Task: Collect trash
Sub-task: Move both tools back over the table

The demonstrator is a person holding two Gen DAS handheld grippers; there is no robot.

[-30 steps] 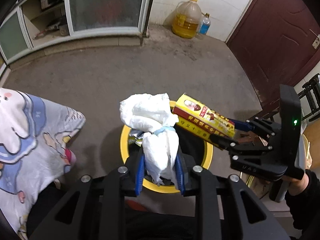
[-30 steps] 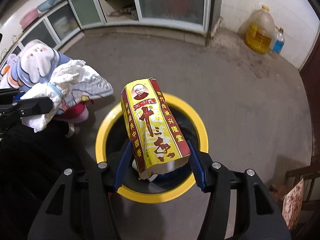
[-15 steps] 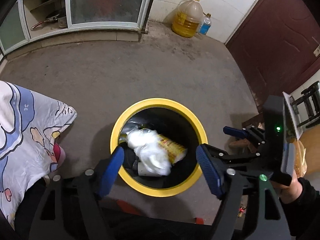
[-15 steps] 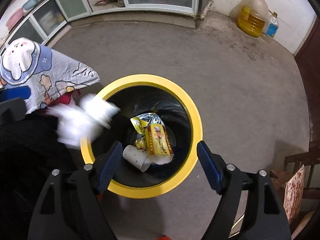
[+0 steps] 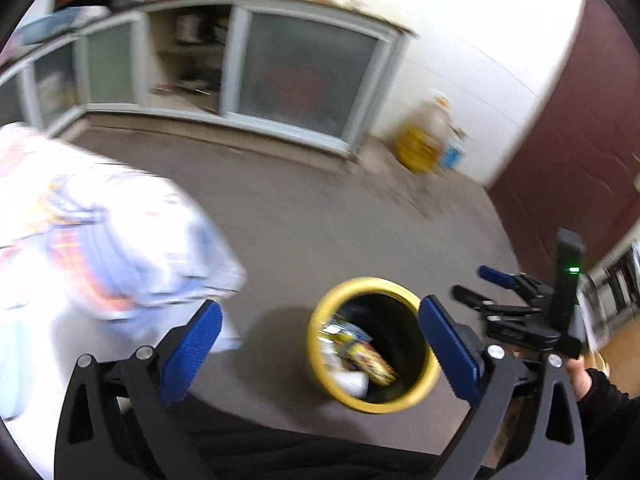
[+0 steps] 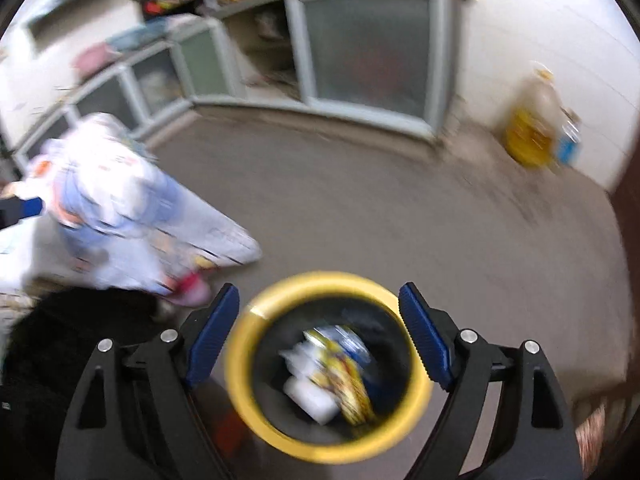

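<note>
A grey concrete floor [image 6: 380,216] is spreading out toward a low cabinet [image 6: 360,48] with frosted glass doors along the far wall, and both views are smearing with motion blur. A big jug of yellow oil [image 6: 532,128] is standing by the white tiled wall, just beside a small blue-labelled bottle [image 6: 568,140]. At the left a cloth with a cartoon print [image 6: 120,200] is hanging over something. The yellow-rimmed bin [image 6: 248,364] is sitting on the floor, holding the trash: a yellow printed packet [image 6: 340,376] is lying inside against a white crumpled wad [image 6: 308,396]. The right gripper [image 6: 320,344] is hovering above the bin, its jaws having just been opening and now standing spread with nothing between them. The left gripper [image 5: 316,344] is hanging to the bin's left, its jaws having just been opening too, now gaping wide and empty. In the left wrist view a hand [image 5: 578,376] in a dark sleeve is gripping the right gripper's handle.
</note>
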